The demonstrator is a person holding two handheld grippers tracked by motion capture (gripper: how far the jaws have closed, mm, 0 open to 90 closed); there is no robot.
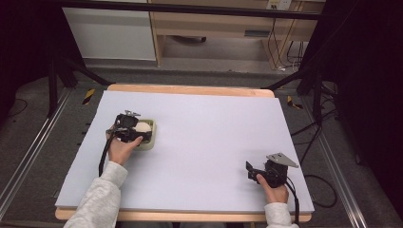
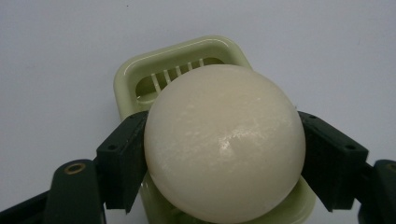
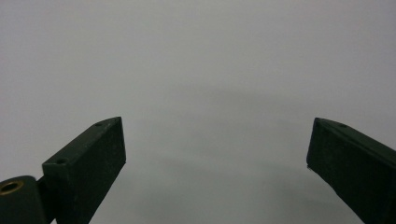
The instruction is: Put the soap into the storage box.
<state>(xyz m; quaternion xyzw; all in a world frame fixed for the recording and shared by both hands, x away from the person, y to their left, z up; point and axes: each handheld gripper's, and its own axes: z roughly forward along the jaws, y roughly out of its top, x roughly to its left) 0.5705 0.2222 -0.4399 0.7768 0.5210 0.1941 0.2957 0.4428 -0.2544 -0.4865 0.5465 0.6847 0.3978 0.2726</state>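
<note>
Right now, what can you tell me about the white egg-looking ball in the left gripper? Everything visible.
The egg is a smooth, off-white, rounded body with a slightly waxy, faintly streaked sheen, and it looks whole and unmarked. It sits clamped between the left gripper's two black fingers, one pressing each side. It is over the pale green slotted slicer tray; whether its underside touches the tray is hidden. In the high view it lies at the table's left side, in front of the person's left hand.
</note>
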